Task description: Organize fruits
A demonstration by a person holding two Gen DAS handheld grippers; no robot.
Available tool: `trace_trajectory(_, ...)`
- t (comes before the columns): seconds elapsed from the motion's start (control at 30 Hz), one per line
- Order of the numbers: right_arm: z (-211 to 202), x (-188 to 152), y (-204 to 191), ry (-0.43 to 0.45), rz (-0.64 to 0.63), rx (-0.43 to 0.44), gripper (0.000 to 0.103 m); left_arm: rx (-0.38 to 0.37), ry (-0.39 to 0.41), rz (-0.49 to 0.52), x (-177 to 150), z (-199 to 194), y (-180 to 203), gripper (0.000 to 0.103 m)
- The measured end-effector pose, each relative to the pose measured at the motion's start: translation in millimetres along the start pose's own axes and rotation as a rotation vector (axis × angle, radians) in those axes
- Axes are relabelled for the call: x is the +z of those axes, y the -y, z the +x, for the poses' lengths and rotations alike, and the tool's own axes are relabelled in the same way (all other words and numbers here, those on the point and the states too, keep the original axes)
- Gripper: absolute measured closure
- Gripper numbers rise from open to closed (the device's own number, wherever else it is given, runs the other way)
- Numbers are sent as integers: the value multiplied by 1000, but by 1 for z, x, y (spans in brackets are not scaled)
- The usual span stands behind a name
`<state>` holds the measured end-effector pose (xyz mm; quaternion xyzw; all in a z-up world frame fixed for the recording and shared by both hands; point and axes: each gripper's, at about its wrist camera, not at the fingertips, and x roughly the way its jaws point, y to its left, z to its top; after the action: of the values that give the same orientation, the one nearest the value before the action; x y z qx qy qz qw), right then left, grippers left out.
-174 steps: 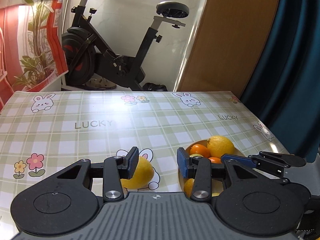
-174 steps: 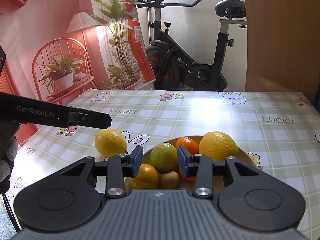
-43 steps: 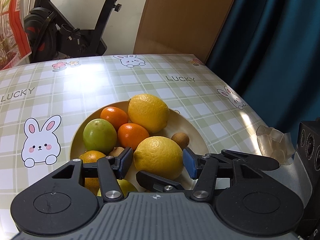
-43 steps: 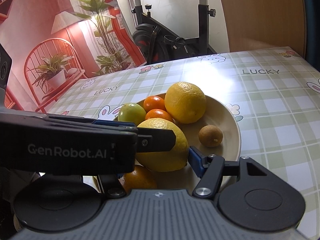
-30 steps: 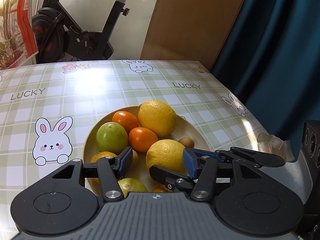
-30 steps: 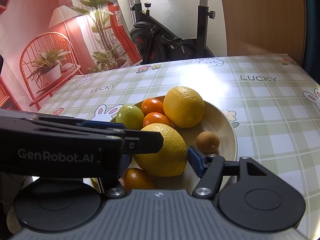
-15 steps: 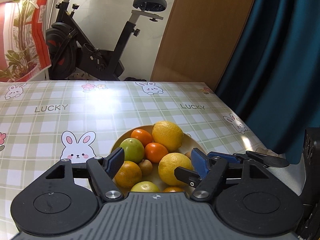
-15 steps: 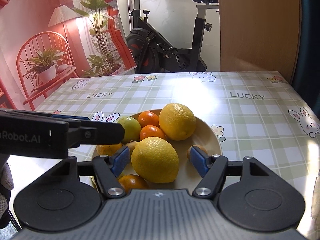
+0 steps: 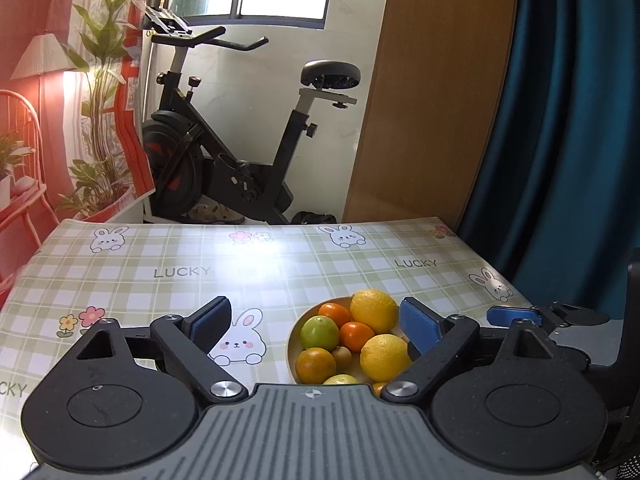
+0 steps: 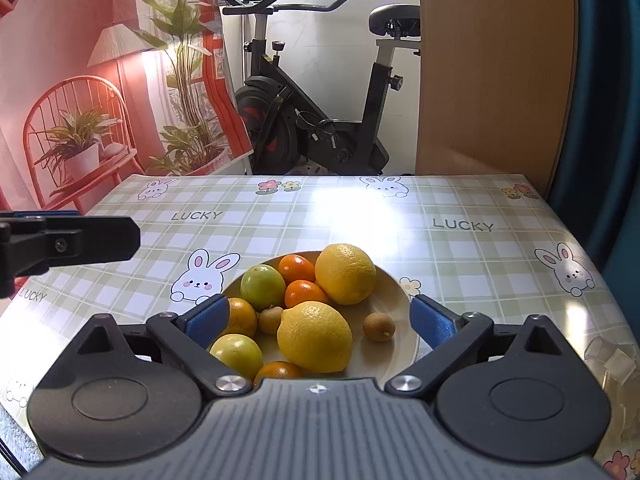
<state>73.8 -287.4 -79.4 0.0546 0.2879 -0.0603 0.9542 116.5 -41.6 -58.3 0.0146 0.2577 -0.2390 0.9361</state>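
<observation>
A beige plate [image 10: 400,304] [image 9: 294,334] on the checked tablecloth holds several fruits: two yellow lemons [image 10: 316,336] [image 10: 346,274], oranges [image 10: 304,292], a green fruit [image 10: 263,281] and small brown kiwis [image 10: 379,327]. My left gripper [image 9: 316,324] is open and empty, held back from the plate, which lies toward its right finger. My right gripper [image 10: 320,322] is open and empty, just behind the plate's near side. The near lemon also shows in the left wrist view [image 9: 384,356].
An exercise bike [image 9: 240,152] stands beyond the table's far edge. A wooden panel [image 10: 492,68] and a dark teal curtain [image 9: 568,120] are at the right. Crumpled clear plastic [image 10: 612,360] lies at the table's right edge. The left gripper's finger [image 10: 72,240] reaches in from the left.
Both grippers have pulled back and up from the plate with their jaws opened wider. The lemon that was between the left fingers now rests on the plate.
</observation>
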Motion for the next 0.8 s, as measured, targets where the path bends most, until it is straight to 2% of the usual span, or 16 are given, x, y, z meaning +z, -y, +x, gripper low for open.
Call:
trace_trajectory(0.2,-30,1,-14,32,-30,10,0,56,64,-33,3,-31,-6,9)
trace_trajectory(0.4,-56,2,-31,62,-40,16,0,179,131,15,2,-67,5,7)
trace_trajectory(0.57,-73,-1,-41,88,-49,8,0,204,160,37,1,-88,14,5)
trace_trajectory(0.8,-90,-5,-49,115,-63,12,0,233,168,18,-2,-103,14,5)
